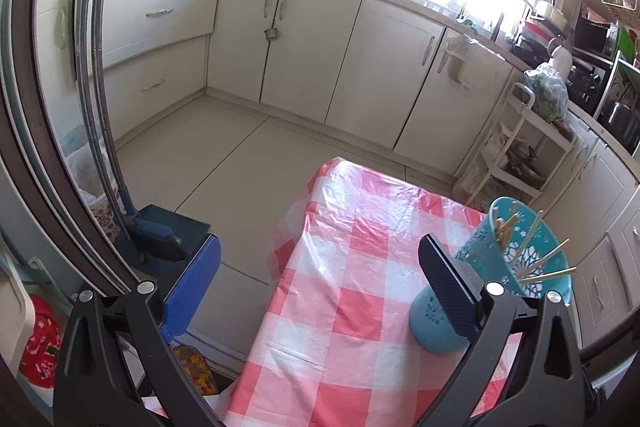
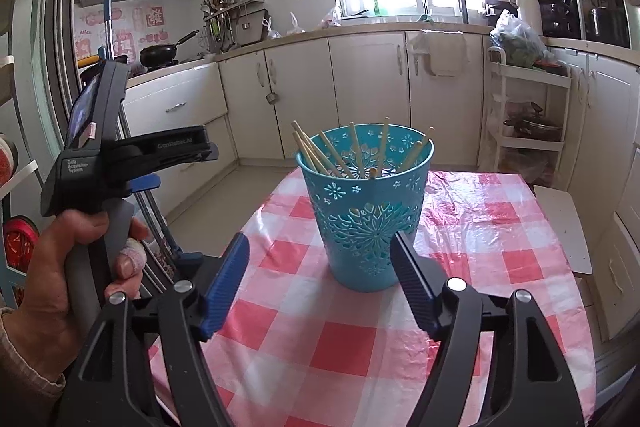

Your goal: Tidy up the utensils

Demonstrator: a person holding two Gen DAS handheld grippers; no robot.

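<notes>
A teal cut-out cup [image 2: 364, 211] stands upright on the table's pink-and-white checked cloth [image 2: 320, 355]. Several wooden chopsticks [image 2: 332, 155] lean inside it. My right gripper [image 2: 320, 279] is open, its fingertips just short of the cup's base on either side, and the pads do not touch it. In the left wrist view the cup [image 1: 516, 267] sits right of my left gripper [image 1: 320, 267], partly behind the black finger [image 1: 448, 283]. That gripper is open and holds nothing over the cloth [image 1: 340, 327]. A person's hand [image 2: 52, 267] grips a handle at the left edge of the right wrist view.
The table's left edge drops to a beige floor [image 1: 224, 163]. A blue dustpan with a long handle [image 1: 160, 231] leans by the door frame at left. A white trolley [image 2: 528, 131] and a white stool [image 2: 564, 227] stand right of the table. Cabinets line the back.
</notes>
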